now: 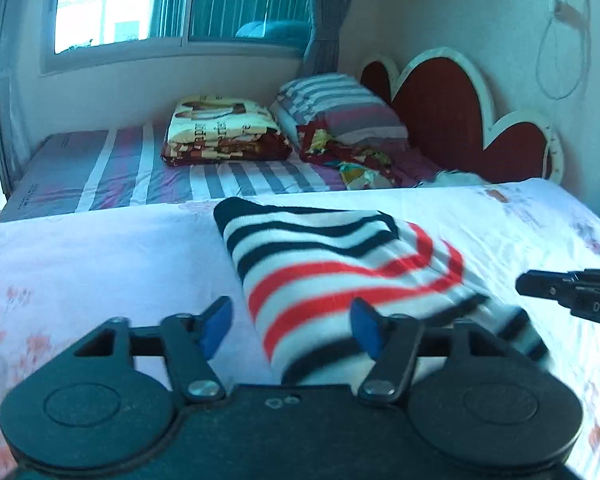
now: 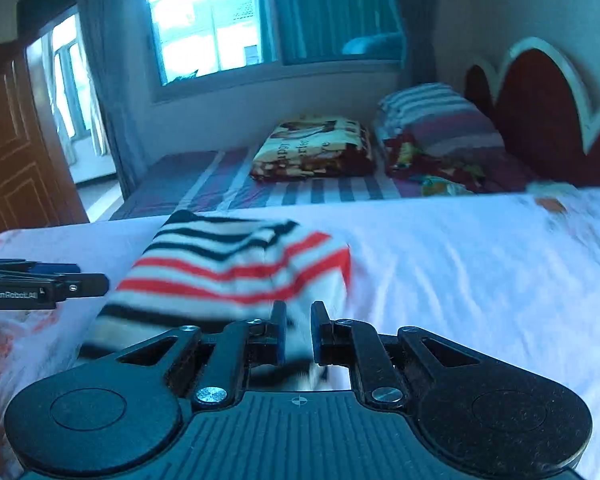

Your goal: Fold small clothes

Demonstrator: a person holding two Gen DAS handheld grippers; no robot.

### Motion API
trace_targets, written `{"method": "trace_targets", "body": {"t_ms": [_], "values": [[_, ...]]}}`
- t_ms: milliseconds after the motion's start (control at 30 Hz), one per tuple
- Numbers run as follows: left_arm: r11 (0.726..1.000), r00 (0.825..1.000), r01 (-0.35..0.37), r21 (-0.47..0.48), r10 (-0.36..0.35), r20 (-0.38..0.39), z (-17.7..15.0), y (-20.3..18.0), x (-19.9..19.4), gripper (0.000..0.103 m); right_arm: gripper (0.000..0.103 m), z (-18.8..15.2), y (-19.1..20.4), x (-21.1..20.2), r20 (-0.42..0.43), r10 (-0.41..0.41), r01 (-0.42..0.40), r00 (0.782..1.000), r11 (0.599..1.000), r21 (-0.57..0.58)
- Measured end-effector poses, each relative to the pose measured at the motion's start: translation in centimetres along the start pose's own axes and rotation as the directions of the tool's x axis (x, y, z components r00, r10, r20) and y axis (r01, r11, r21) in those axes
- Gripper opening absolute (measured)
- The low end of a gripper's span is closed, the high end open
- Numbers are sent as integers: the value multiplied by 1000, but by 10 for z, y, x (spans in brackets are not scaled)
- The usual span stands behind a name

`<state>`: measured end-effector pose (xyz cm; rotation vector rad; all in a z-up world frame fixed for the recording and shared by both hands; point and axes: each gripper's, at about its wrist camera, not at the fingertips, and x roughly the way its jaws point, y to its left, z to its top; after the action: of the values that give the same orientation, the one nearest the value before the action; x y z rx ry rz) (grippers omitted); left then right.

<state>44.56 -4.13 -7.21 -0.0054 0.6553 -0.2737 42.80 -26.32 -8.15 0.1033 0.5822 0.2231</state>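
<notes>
Right gripper [image 2: 299, 334]: my jaws stand narrow, pinching what looks like the near hem of the folded red, black and white striped knit garment [image 2: 236, 268].
Left gripper [image 1: 290, 330]: my blue pads [image 1: 216, 330] stand about half apart and press nothing; the near left corner lies between them.
Garment axis: runs forward from both jaws on the pale floral sheet [image 1: 92, 264].
Nearer hand: right, I judge.

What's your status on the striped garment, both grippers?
Left gripper open, the striped garment's near edge between its fingers, not pinched. Right gripper shut on the garment's near corner. Garment folded on the floral sheet. Nothing in the way.
</notes>
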Motion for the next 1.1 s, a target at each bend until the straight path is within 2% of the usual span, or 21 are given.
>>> {"method": "trace_targets", "body": {"t_ms": [67, 100, 167, 200, 233, 367, 400, 467, 533, 667, 767, 1100], "values": [[1000, 999, -10, -6, 10, -34, 5, -1, 22, 58, 11, 9, 4, 30, -31, 4, -5, 1000, 1000, -27], [1000, 998, -13, -10, 13, -67, 4, 0, 34, 61, 11, 9, 4, 48, -54, 1, -4, 999, 999, -43], [998, 994, -48, 37, 51, -96, -6, 1, 53, 74, 10, -1, 2, 81, -152, -24, 11, 988, 996, -86], [997, 994, -65, 42, 69, -83, -11, 3, 57, 83, 10, -8, 2, 84, -128, -33, 18, 991, 993, -114], [998, 994, -63, 15, 64, -83, -13, 6, 58, 84, 10, -9, 2, 85, -128, -35, 20, 991, 993, -117], [998, 994, -63, -17, 61, -91, -12, 9, 55, 84, 11, -8, 0, 85, -138, -27, 13, 990, 995, -101], [998, 994, -63, -16, 61, -90, -8, 8, 49, 81, 11, -4, -1, 80, -129, -29, 16, 991, 995, -95], [998, 996, -63, 2, 63, -70, -5, 5, 30, 78, 11, 1, 1, 54, -64, -24, 17, 998, 995, -99], [998, 997, -57, 25, 58, -51, -9, 1, 13, 78, 11, 0, 4, 37, -58, -1, -5, 998, 994, -111], [999, 997, -49, 17, 50, -56, -20, -3, 2, 78, 11, -15, 13, 23, -99, 11, -25, 995, 989, -143], [999, 997, -48, -8, 47, -65, -24, -3, 5, 80, 11, -31, 14, 33, -152, -27, 3, 988, 987, -160], [993, 994, -94, 74, 98, -55, -25, -13, 7, 81, 11, -27, 18, 45, -193, -55, 31, 980, 991, -127]]}}
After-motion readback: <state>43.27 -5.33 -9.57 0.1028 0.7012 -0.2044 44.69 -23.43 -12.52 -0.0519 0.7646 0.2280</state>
